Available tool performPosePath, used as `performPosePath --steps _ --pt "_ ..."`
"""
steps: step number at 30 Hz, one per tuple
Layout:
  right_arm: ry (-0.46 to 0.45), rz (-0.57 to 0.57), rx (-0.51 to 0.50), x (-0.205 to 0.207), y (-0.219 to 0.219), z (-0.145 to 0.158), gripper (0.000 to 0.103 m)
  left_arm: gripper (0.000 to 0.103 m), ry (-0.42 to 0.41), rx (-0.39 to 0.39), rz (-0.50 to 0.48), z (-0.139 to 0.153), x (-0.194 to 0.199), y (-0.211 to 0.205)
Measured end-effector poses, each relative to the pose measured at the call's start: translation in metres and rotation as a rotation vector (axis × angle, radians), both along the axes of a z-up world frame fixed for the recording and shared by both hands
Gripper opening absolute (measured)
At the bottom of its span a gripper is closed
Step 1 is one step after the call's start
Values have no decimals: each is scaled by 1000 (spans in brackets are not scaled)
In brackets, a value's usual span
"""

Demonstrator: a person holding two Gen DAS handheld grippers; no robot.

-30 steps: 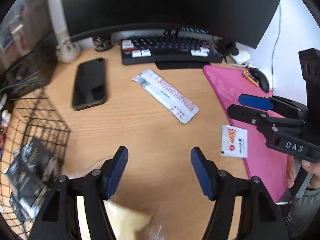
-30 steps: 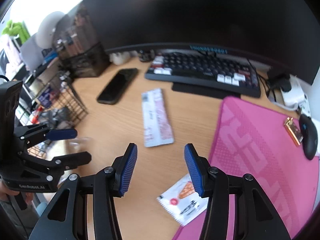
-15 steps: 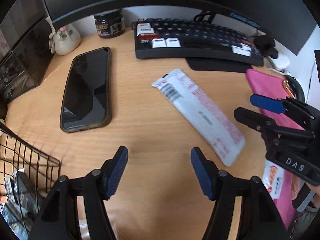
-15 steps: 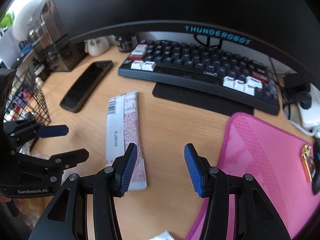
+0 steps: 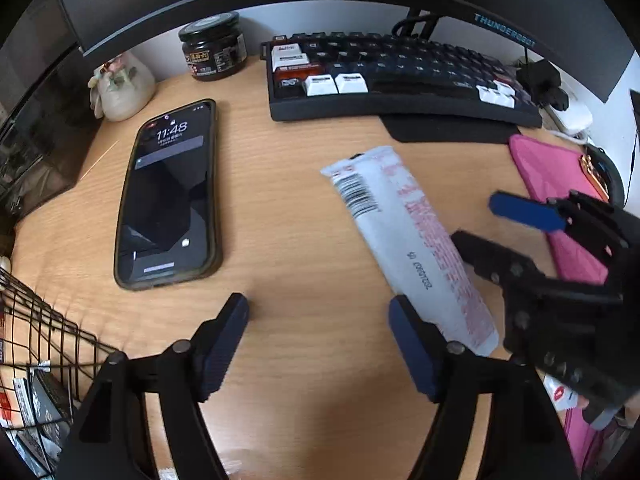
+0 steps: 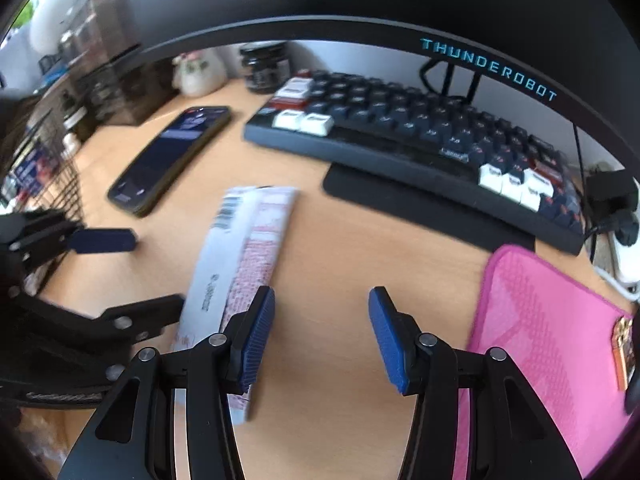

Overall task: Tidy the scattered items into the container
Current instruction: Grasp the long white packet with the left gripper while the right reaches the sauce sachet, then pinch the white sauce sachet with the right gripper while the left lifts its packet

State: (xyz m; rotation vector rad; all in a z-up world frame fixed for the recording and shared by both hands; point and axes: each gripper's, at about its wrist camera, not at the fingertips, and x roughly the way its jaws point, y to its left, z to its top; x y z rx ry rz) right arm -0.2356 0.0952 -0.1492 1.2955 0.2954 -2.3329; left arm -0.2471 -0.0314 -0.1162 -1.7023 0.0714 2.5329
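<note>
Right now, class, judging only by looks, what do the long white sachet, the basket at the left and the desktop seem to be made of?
Long white sachet: probably thin plastic or foil film, matt with printed barcode and red text, lying flat.
Basket: black coated metal wire, an open grid.
Desktop: wood or wood-look laminate; pale grain lines, smooth, low sheen.

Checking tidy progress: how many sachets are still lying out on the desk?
2. The long white sachet lies mid-desk between the phone and pink mat. A small red-printed sachet peeks out behind the right gripper. More may be hidden.
</note>
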Motion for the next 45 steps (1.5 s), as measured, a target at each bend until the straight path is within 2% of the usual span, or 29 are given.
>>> performPosePath --steps 7,10,14,17,22,26,30,31,32,33,34,41,44,45 --pt "-28 53 18 54 3 1 49 76 -40 -7 -16 -1 35 -2" --pt "-48 45 -12 72 13 3 49 76 -56 0 -44 1 51 0" --pt "-18 2 -82 94 39 22 49 76 -43 114 -26 17 74 -4" --pt "13 -33 -96 106 58 36 49 76 -24 115 -68 25 83 13" --pt "34 -98 -111 117 92 48 49 76 -41 130 -97 20 79 47" --pt "22 -130 -113 118 113 46 49 79 -57 93 -91 5 62 68" --pt "18 -142 -124 115 124 44 49 80 -14 60 -79 5 57 73" --pt "19 -142 -118 115 126 43 49 79 -4 53 -76 4 56 72" --pt "20 -141 -110 115 127 42 49 69 15 26 -80 5 56 73" --pt "19 -139 -100 115 127 41 50 52 40 -5 -90 6 56 75" --pt "5 -131 -87 116 126 37 50 50 29 20 -92 6 55 73" --pt "-35 -29 -41 126 101 19 52 48 -1 43 -107 8 61 61" --pt "-58 -7 -7 129 85 9 55 47 2 46 -98 9 65 55" --pt "-37 1 5 132 79 7 62 47 -1 50 -97 10 66 52"
